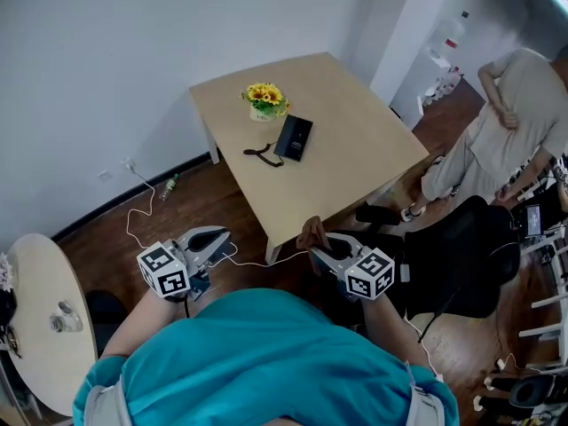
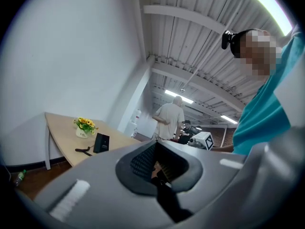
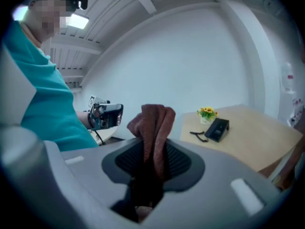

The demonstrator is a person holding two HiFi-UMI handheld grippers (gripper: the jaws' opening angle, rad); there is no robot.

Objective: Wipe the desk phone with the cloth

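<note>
Desk phone (image 1: 294, 138), a flat black rectangular unit, lies on a pale wooden rectangular table (image 1: 355, 162) that stands against a white wall. Just beside the phone, toward the wall, sits a small white pot of yellow sunflowers (image 1: 264, 98). A short black cord (image 1: 262, 155) lies on the tabletop on the phone's other side, close to it.

Both tools are held well short of the table, above a brown wooden floor. The right gripper (image 1: 321, 251) has its jaws clamped on a reddish-brown folded cloth (image 1: 312, 233). In the right gripper view the cloth (image 3: 153, 128) stands up out of the dark ribbed pads in a soft bunch, with the phone (image 3: 218, 128) far beyond it on the table. The left gripper (image 1: 209, 238) has its jaws together, and nothing is held between them. Its own view shows the pads meeting, with the phone (image 2: 101, 142) small in the distance.

The person holding the tools wears a teal shirt (image 1: 257, 362). A white cable (image 1: 138, 224) trails across the floor near the wall. A second person in light clothes (image 1: 506, 131) stands past the table's far corner, next to a black office chair (image 1: 453, 256). A round pale table (image 1: 40, 327) sits at the left edge.
</note>
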